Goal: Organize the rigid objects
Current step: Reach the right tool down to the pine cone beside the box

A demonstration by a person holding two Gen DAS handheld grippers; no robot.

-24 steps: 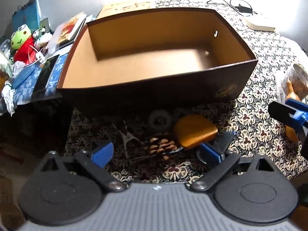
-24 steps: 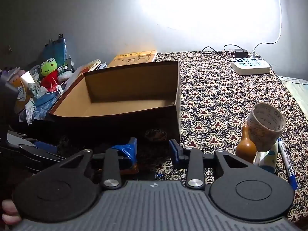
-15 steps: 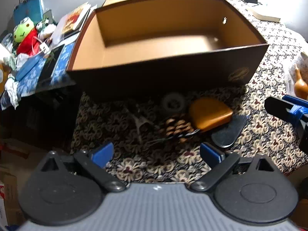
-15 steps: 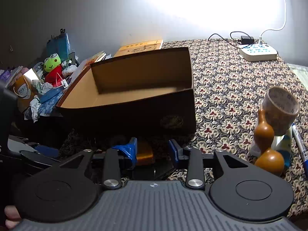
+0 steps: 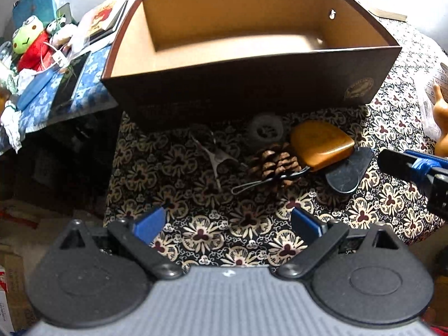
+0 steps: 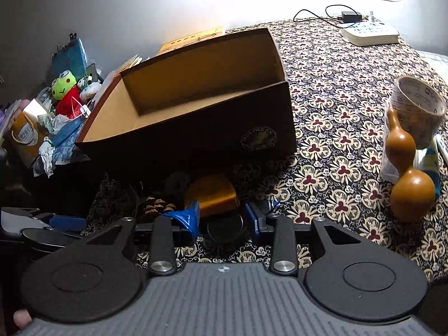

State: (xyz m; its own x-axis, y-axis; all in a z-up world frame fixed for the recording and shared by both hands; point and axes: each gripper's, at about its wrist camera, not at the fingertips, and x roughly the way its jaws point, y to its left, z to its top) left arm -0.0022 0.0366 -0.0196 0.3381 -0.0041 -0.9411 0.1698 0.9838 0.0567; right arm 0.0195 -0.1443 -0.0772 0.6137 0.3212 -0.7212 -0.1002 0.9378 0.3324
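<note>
An open brown box with nothing inside stands on the patterned tablecloth. In front of it lie an amber rounded case, a pine cone, a black flat disc, small scissors and a grey ring. My left gripper is open, pulled back from these items. My right gripper is open just above the black disc, nothing between its pads.
A wooden gourd and a paper cup stand at the right. A power strip lies at the far right. Plush toys, books and papers crowd the left. The table's edge drops off at the left.
Both grippers have drawn back and risen, so the box and the items before it appear lower and farther. The right gripper now hovers over the black disc.
</note>
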